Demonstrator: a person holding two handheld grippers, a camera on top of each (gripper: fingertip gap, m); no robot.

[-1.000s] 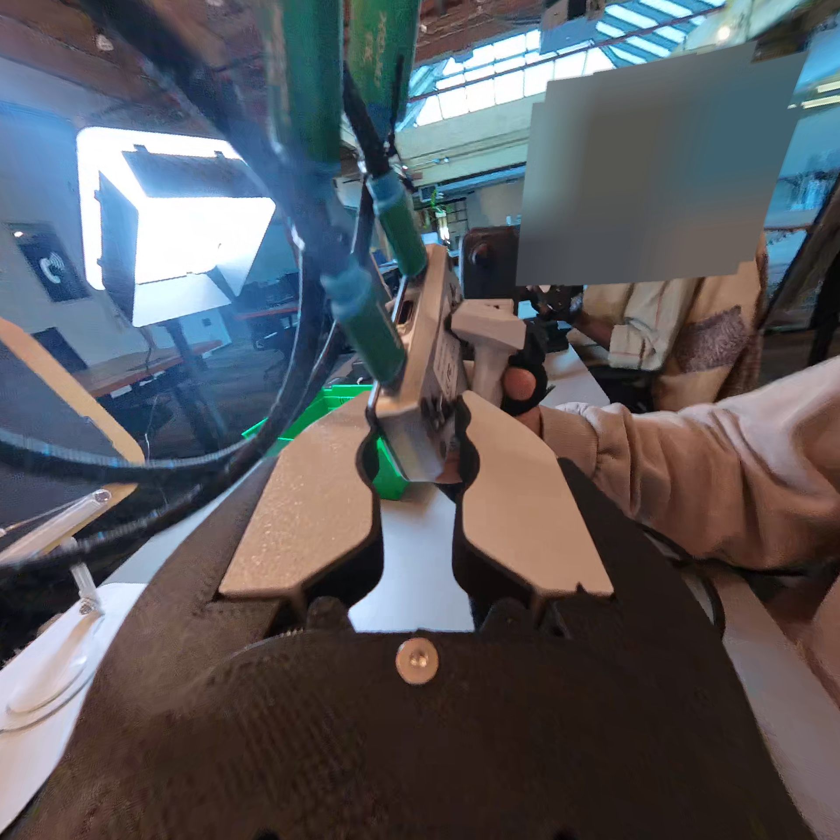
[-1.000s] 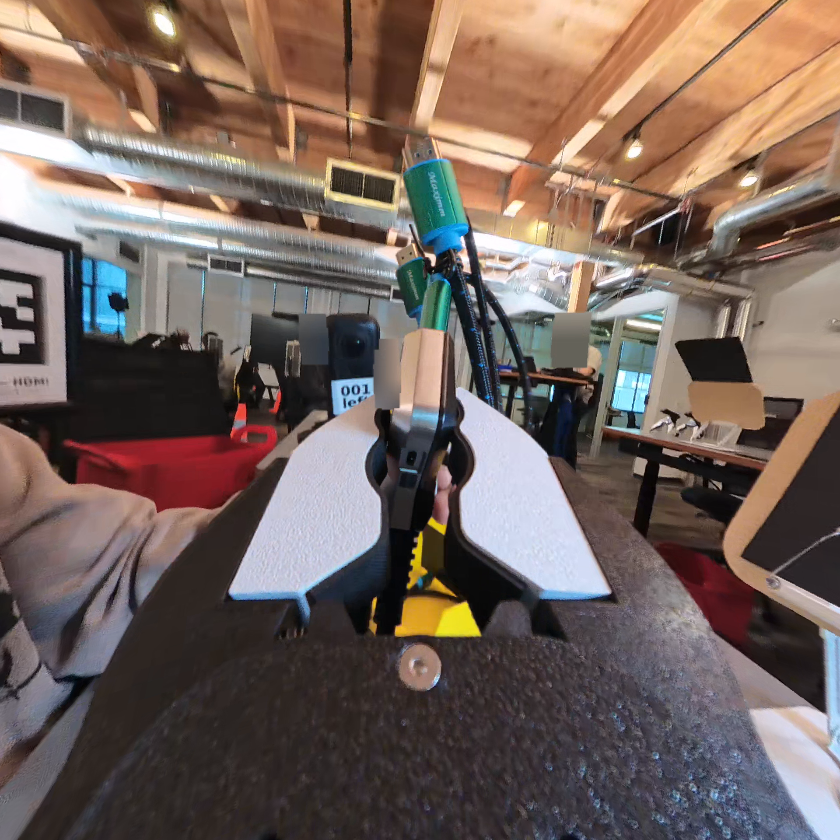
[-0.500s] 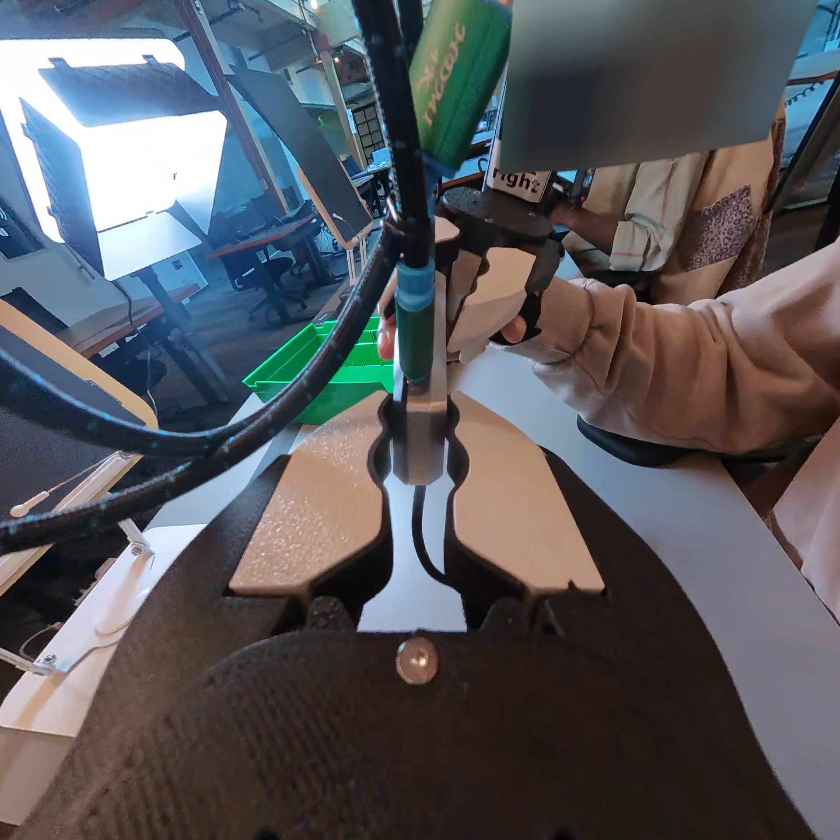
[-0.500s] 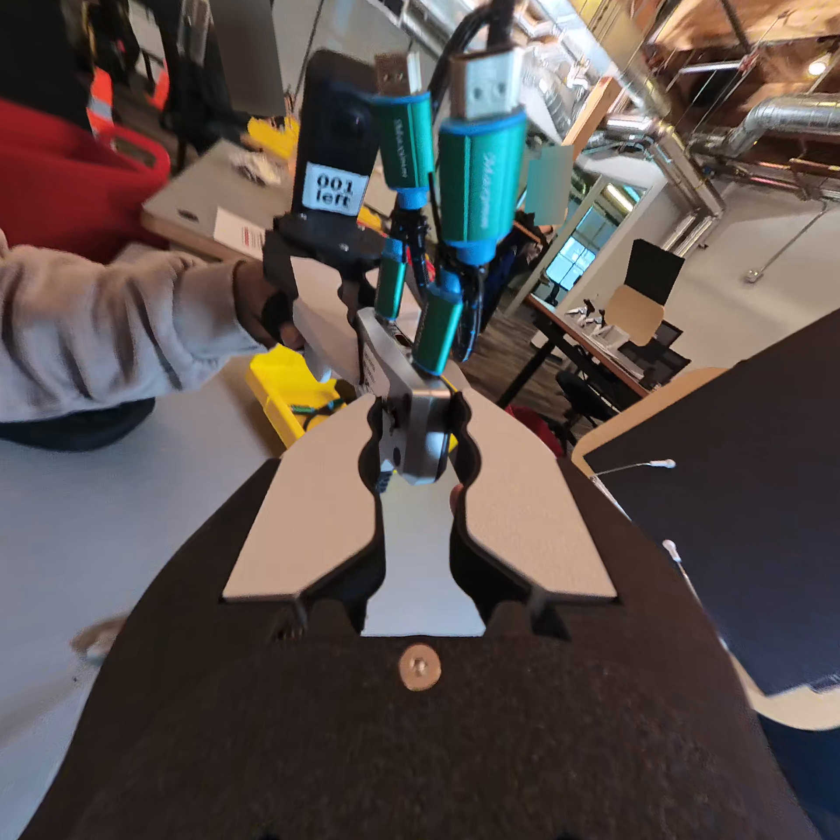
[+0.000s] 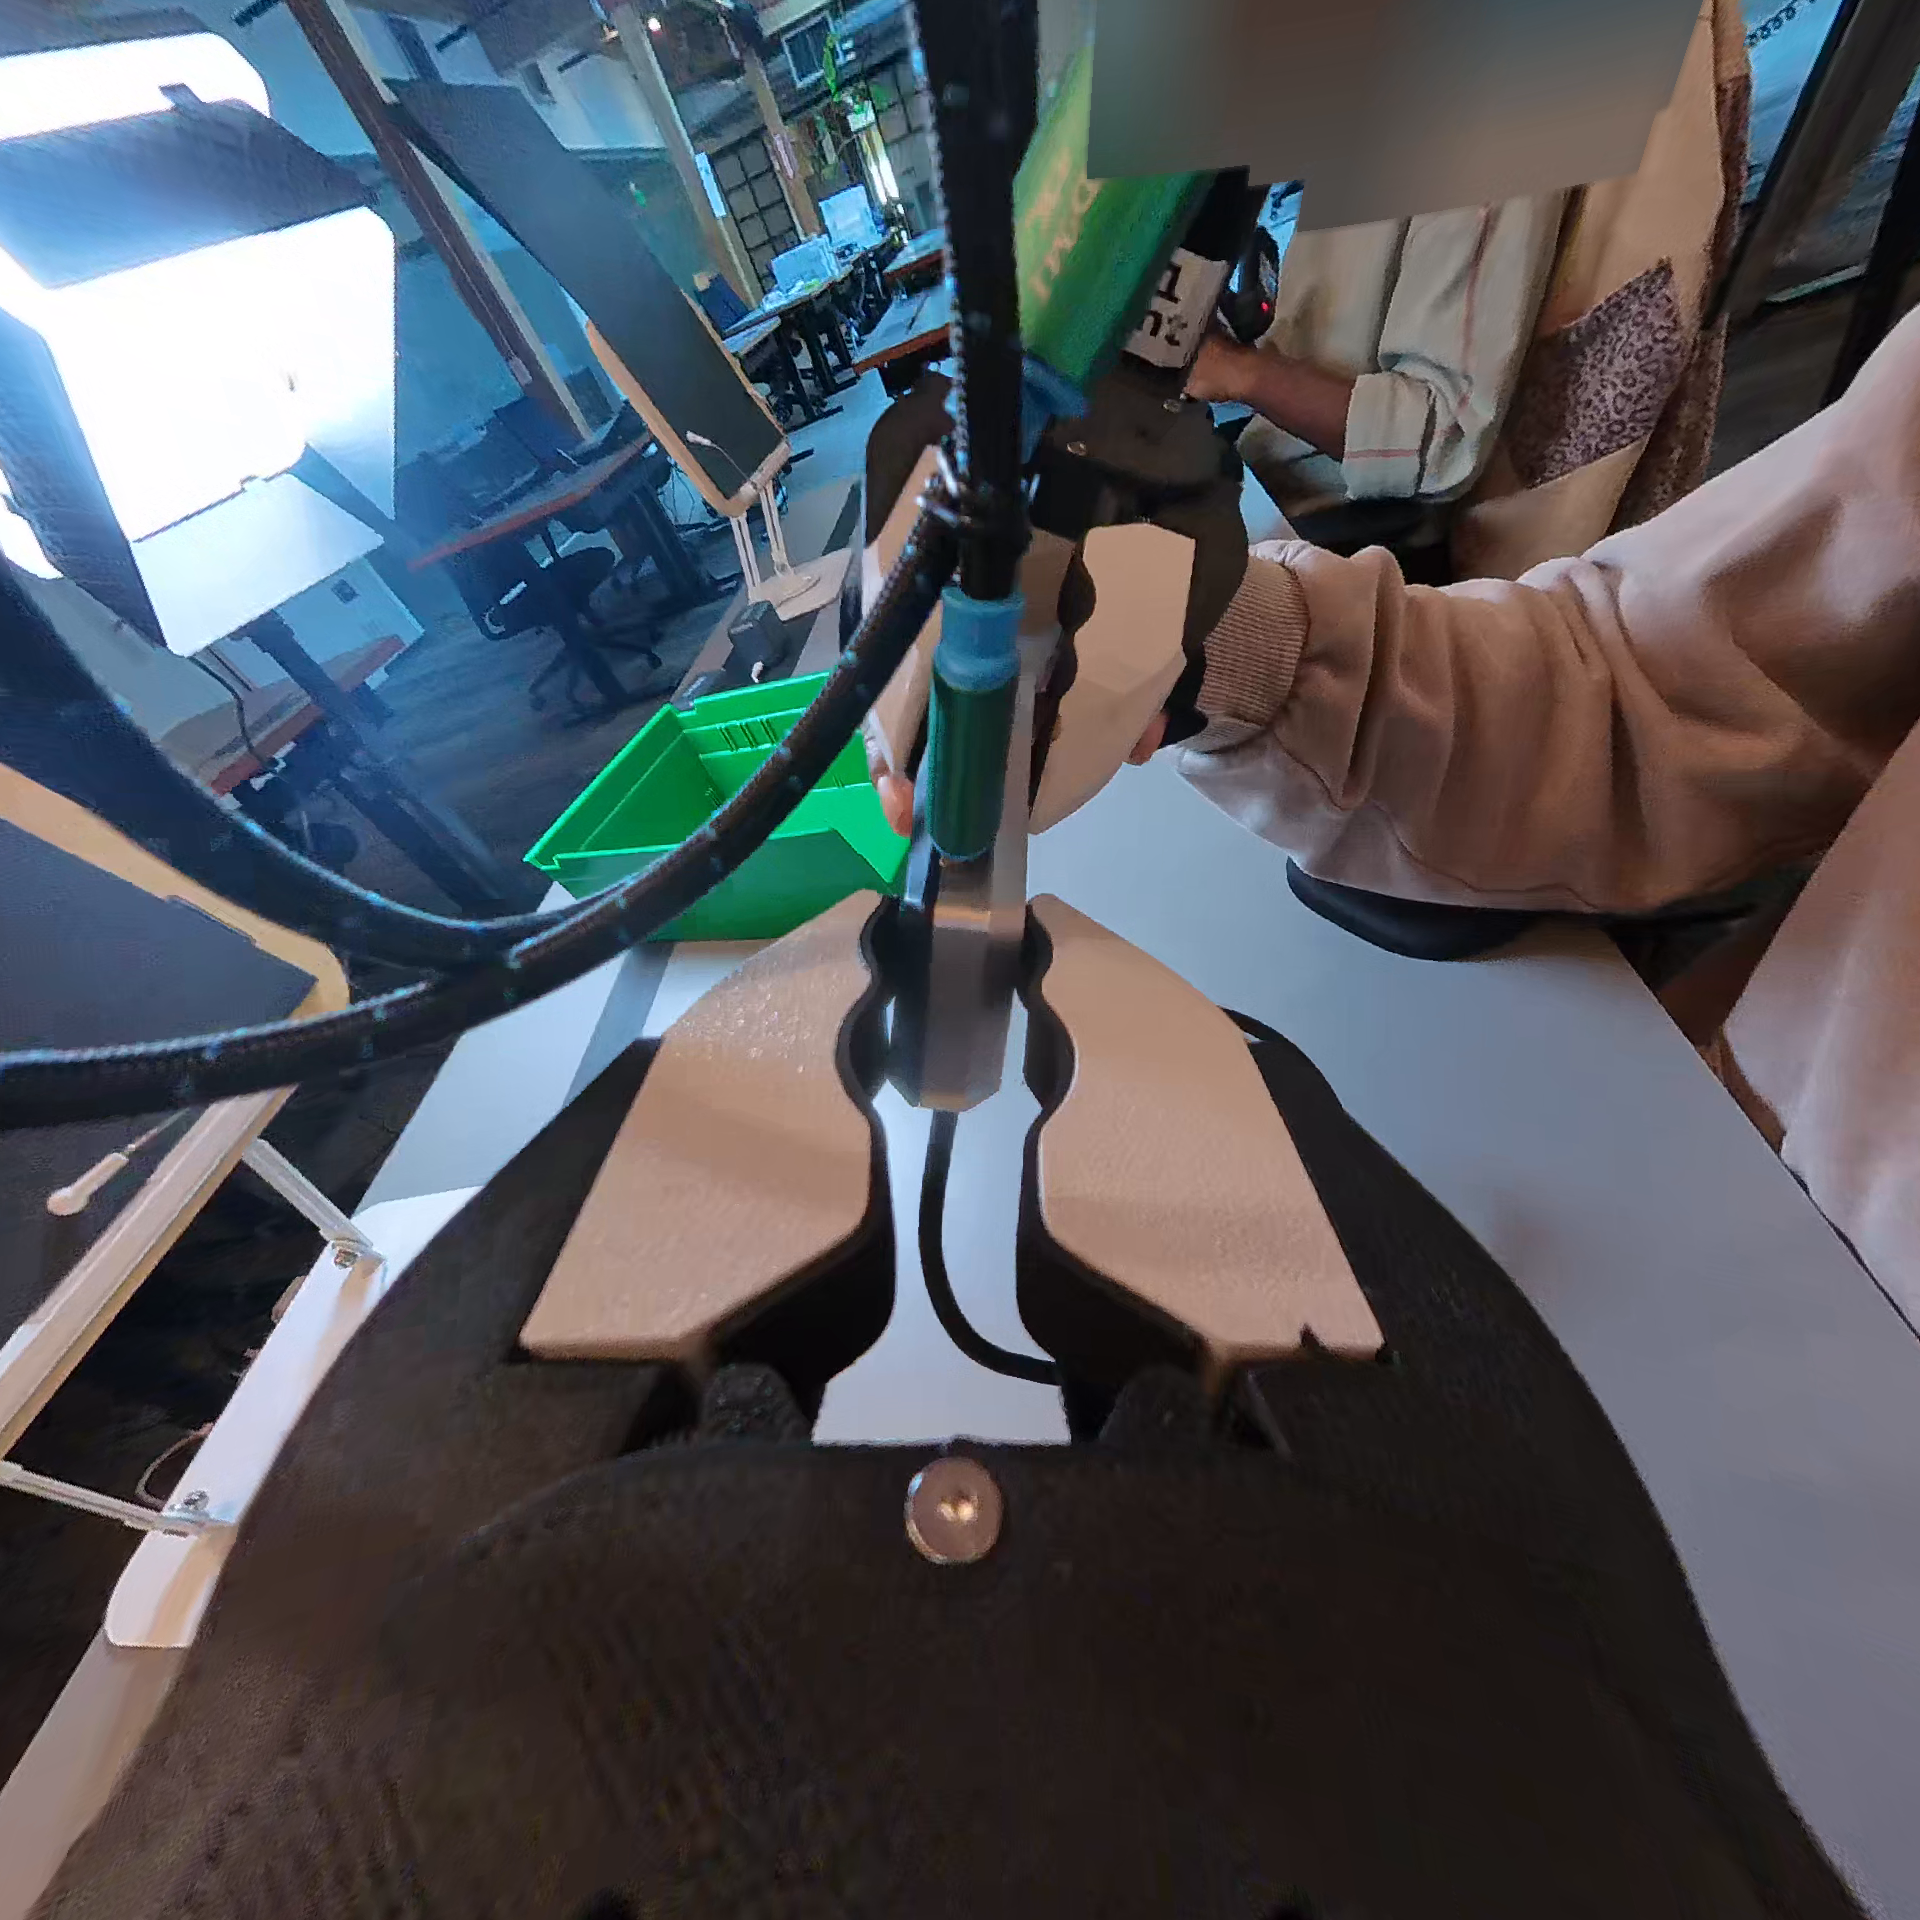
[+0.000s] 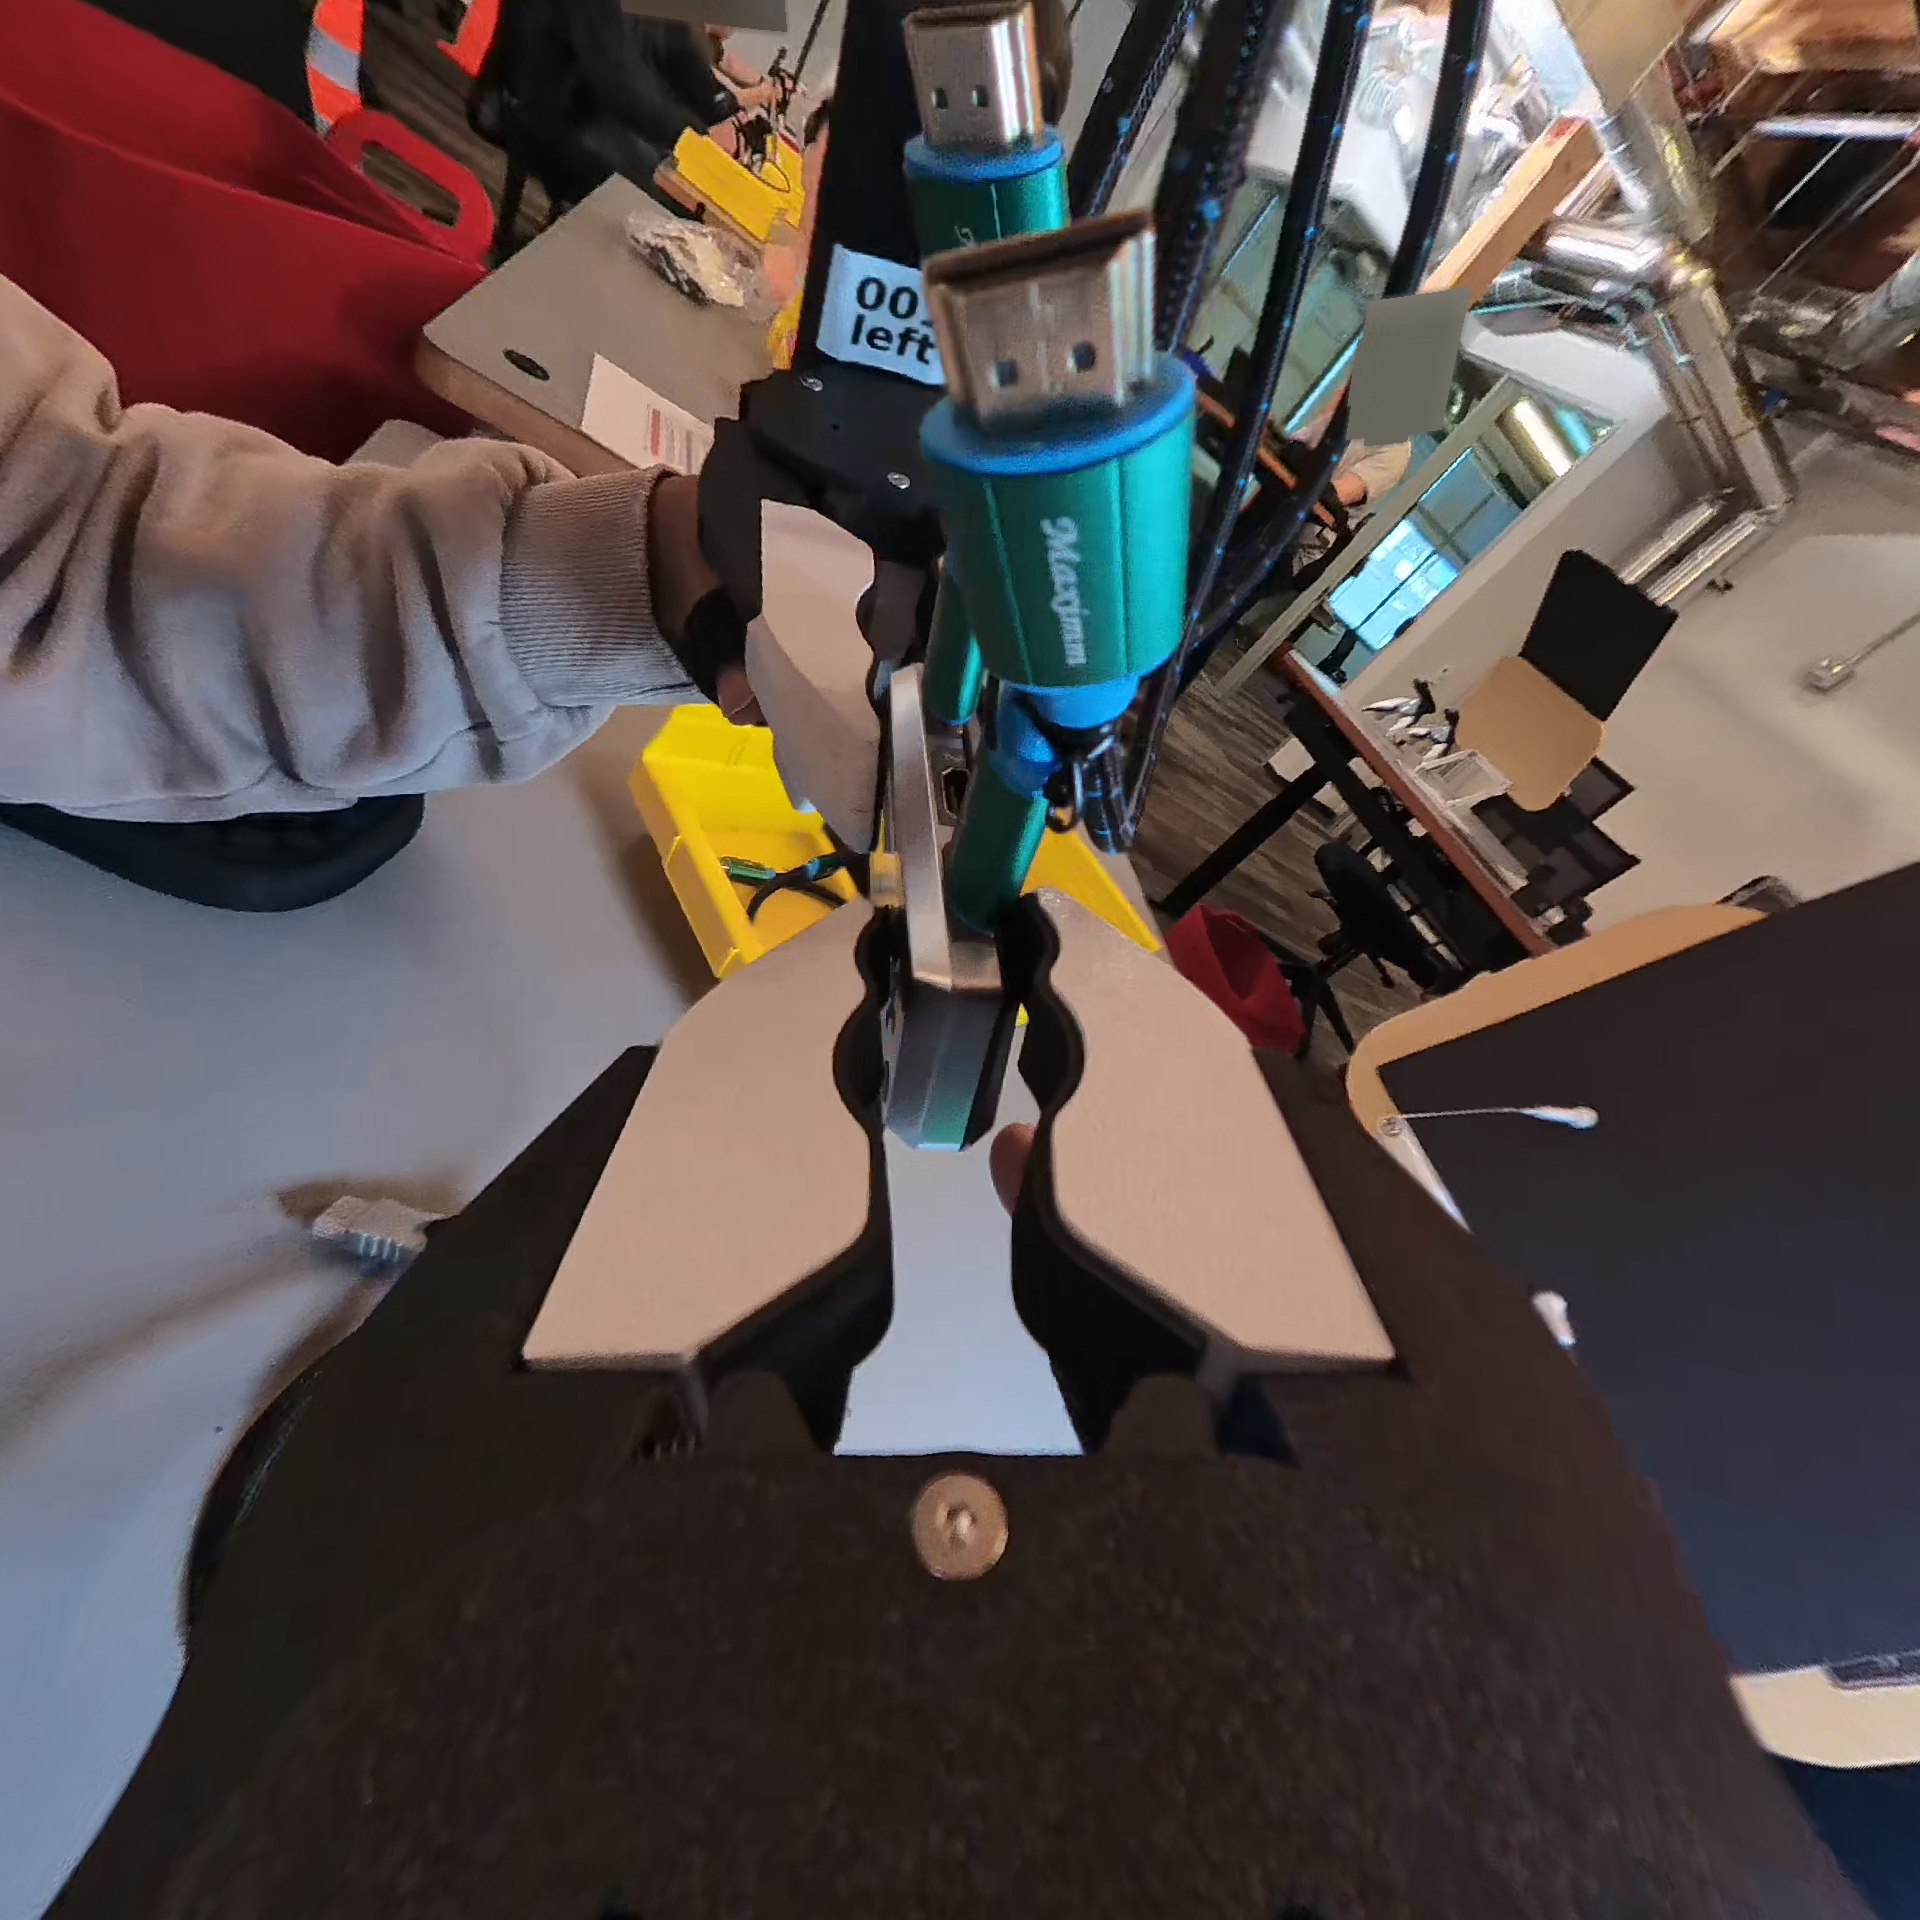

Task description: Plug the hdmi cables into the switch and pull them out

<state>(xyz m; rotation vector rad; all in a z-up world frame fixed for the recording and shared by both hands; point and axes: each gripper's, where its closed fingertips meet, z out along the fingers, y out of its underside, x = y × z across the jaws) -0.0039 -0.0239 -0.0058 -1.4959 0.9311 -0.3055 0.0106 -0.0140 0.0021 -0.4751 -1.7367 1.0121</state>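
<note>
Now both my left fingers (image 5: 951,1013) and right fingers (image 6: 940,1023) sit clamped on the slim metal switch (image 6: 935,997), held above the counter (image 5: 1455,1091), its plugged green connectors (image 6: 992,842) stiff and best gripped by their barrels, though the ports themselves stay mostly hidden.

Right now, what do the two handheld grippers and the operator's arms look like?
Both grippers match: left gripper and right gripper each have a black textured body, a silver screw at centre, and two pale flat fingers with scalloped inner edges. A white label sits on each camera mount. The operator wears a beige sweatshirt sleeve with ribbed cuffs.
</note>
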